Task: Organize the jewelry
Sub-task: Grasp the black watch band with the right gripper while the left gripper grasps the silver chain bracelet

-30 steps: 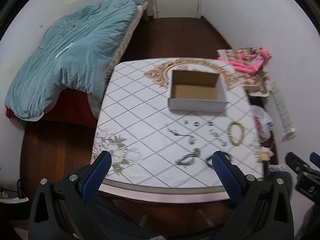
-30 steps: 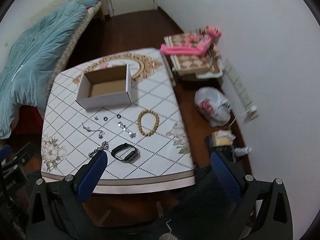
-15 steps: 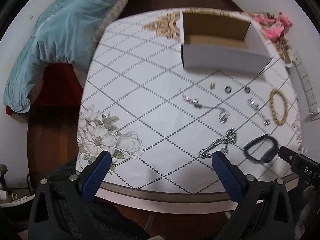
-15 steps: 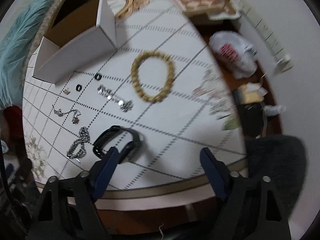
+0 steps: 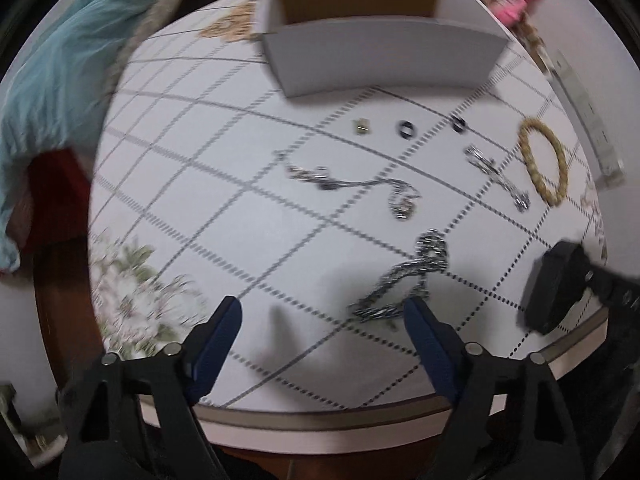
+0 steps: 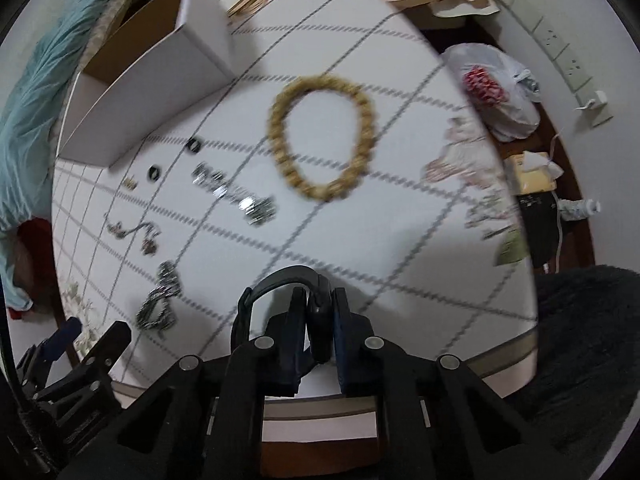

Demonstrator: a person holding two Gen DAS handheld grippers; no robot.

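My right gripper (image 6: 316, 312) is closing on the black band (image 6: 280, 280), a watch-style strap lying at the near edge of the table (image 5: 200, 200); its thick side sits between the pads, which look to be pressing on it already. I judge the band light, rubbery and springy, so a pinch across the strap wall should hold, though the loop may flex and twist. My left gripper (image 5: 320, 320) is narrowing but stands wide with nothing between its fingers, and its right finger (image 5: 424, 328) is just beside the silver chain (image 5: 408, 280) near the same edge. That chain looks limp and slippery; I would pinch it where the links bunch. On the table I count 1 white box (image 5: 384, 52) at the far side, open-topped and looking empty, 1 beaded bracelet (image 6: 322, 136) toward the right edge, 2 dark rings (image 5: 406, 128), 1 small gold piece (image 5: 361, 126), 1 thin necklace (image 5: 352, 182), 1 silver link bracelet (image 6: 236, 196), 1 silver chain and 1 black band.
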